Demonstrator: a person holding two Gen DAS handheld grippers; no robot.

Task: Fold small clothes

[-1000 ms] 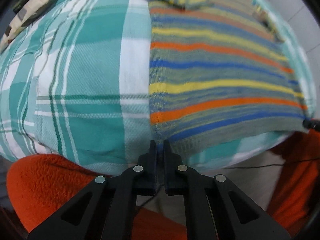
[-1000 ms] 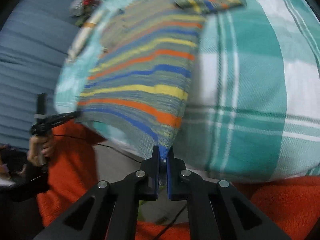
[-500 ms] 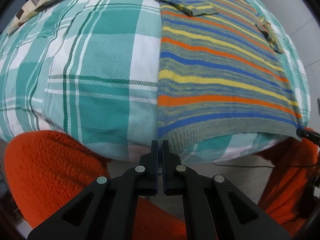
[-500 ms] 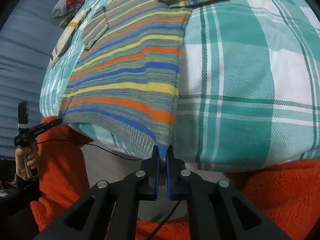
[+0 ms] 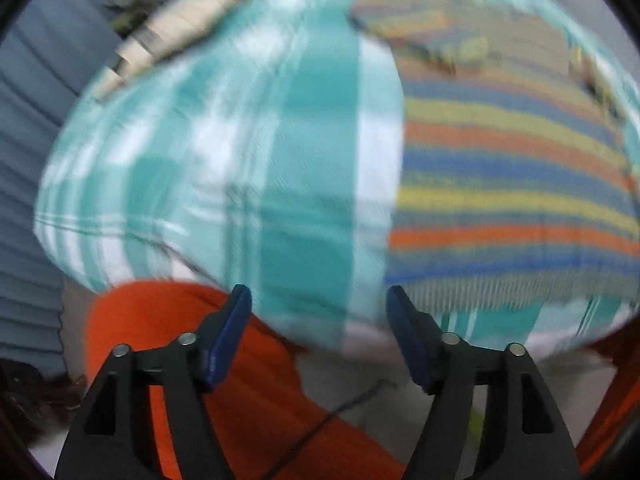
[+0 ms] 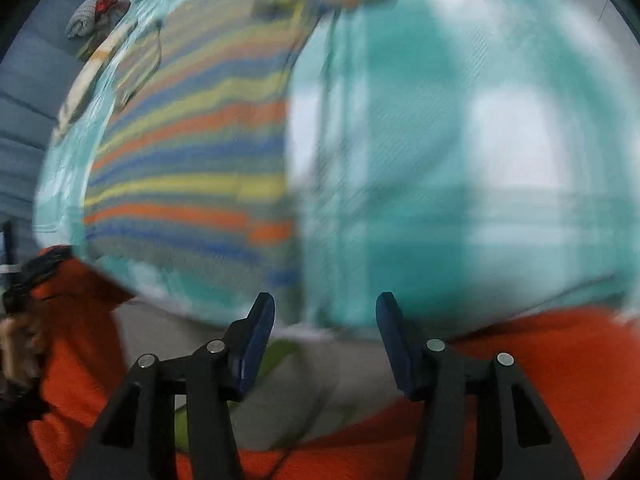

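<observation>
both tools [image 5: 318, 300] [image 6: 325, 308] open, off sweater [image 5: 520, 184] hem

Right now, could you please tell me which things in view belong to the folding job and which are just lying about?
For the job:
striped knit top
left claw, open
right claw, open

Lying about:
checked bedsheet
orange fleece
patterned pillow

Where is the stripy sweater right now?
The stripy sweater lies flat on the green checked sheet, at the right of the left wrist view and the left of the right wrist view, its hem at the near edge, touched by neither gripper.
</observation>
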